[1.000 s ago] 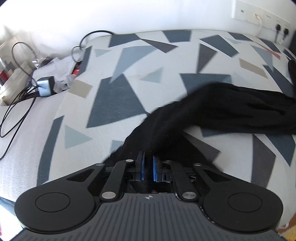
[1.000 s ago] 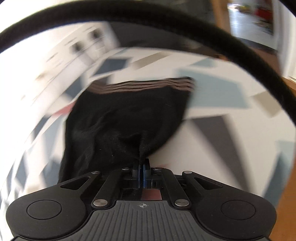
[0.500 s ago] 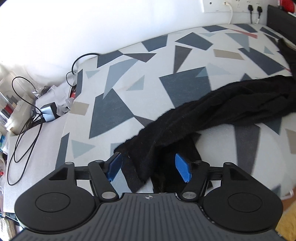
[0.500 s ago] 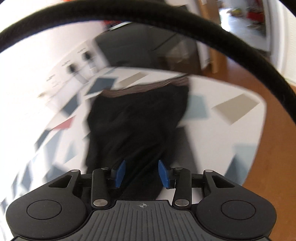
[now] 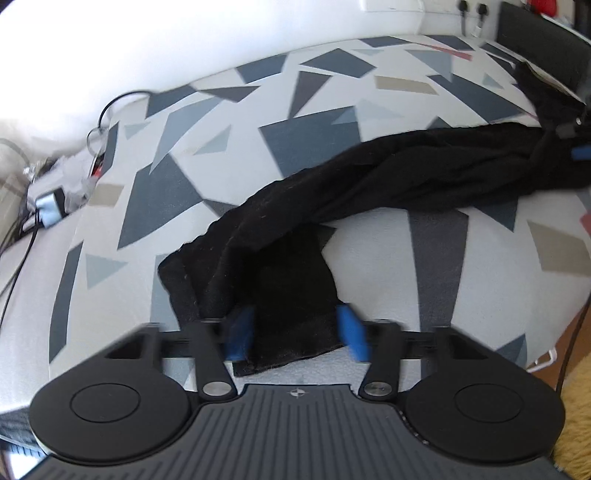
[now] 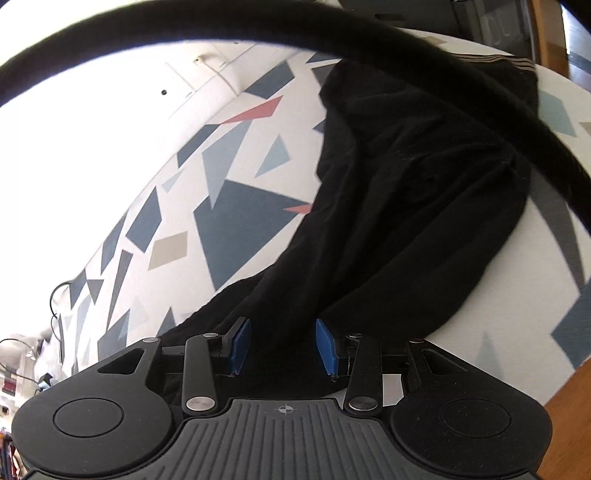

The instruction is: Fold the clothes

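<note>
Blue pads [image 5: 239,334] of the left gripper [image 5: 295,332] are seen apart and closing, with one end of the black garment [image 5: 388,177] lying between them, not visibly pinched. Pads [image 6: 239,345] of the right gripper [image 6: 282,345] are likewise held apart, with the other end of the garment [image 6: 406,184] passing between them unclamped. The garment is stretched in a rumpled band across the patterned bedcover [image 5: 184,192], its striped hem [image 6: 491,61] laid at the far edge. A thick black cable [image 6: 147,29] is arched across the right wrist view.
</note>
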A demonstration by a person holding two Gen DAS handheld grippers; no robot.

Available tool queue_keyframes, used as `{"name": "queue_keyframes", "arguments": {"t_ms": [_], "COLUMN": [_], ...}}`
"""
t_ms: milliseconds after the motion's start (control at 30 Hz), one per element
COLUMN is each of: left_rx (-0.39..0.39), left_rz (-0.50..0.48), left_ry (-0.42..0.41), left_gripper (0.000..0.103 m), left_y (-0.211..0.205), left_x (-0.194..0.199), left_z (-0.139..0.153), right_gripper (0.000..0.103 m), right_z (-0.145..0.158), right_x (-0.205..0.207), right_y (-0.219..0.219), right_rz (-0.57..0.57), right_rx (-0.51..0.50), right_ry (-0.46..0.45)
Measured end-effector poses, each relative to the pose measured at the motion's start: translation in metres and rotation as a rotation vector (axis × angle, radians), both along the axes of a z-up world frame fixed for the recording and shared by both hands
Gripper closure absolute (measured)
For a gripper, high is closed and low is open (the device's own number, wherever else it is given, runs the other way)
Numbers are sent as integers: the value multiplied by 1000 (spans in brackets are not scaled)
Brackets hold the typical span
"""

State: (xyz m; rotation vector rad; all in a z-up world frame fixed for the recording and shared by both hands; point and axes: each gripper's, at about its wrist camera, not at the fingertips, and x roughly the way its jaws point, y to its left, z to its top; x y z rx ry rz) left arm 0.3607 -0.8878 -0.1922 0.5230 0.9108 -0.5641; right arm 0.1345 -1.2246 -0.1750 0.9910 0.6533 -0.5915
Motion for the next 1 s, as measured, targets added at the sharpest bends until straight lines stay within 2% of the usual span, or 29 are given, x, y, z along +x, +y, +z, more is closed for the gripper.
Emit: {"name": "queue_keyframes", "arguments": {"t_ms": [33, 67, 133, 267, 333, 367, 400, 433, 533, 600, 633, 667, 700, 733, 767, 800, 900, 1000], "left_rx": [24, 62, 101, 115, 89, 84, 86, 91, 139, 159, 160, 146, 128, 110, 92, 103, 103, 65], "left_rz": [13, 33, 103, 209, 179, 146, 106, 63, -59, -97, -106, -105, -105, -105, -105, -86, -22, 45], "left_ry": [-9, -29, -56, -84, -103, -111, -125, -144, -192, -185, -173, -164, -149, -135, -120, -117, -178, -193], "left_gripper": [86, 90, 90, 89, 80, 62, 40, 33, 31, 31, 31, 32, 43, 58, 93, 98, 98, 98], "left_y": [1, 4, 16, 44, 50, 49, 47, 44, 29, 21, 19, 18, 18, 19, 20, 21, 34, 52], "left_x": [1, 3, 11, 29, 27, 25, 21, 17, 6, 6, 7, 8, 10, 12, 14, 16, 26, 42], "left_z": [0, 0, -2, 4, 11, 14, 16, 16, 10, 3, -1, -3, -3, -3, -3, -3, 0, 9], "right_gripper": [66, 66, 66, 67, 67, 67, 67, 67, 67, 69, 74, 76, 81, 92, 97, 99, 100, 101], "right_z": [1, 2, 5, 6, 4, 3, 2, 1, 1, 2, 3, 4, 6, 8, 12, 17, 34, 47], "right_x": [2, 4, 5, 2, 1, 2, 2, 3, 7, 10, 12, 13, 15, 16, 16, 16, 9, 2], "right_y": [1, 2, 5, 6, 6, 6, 7, 8, 13, 16, 17, 18, 20, 21, 22, 22, 22, 23], "right_rz": [3, 5, 9, -7, -18, -20, -22, -23, -20, -22, -22, -21, -19, -18, -21, -25, -64, -109], "right_rx": [0, 0, -7, 10, 39, 56, 67, 77, 78, 78, 78, 77, 75, 69, 57, 46, 19, 10], "right_ry": [-2, -4, -7, -20, -23, -24, -24, -23, -19, -22, -23, -26, -29, -34, -43, -52, -121, -177]}}
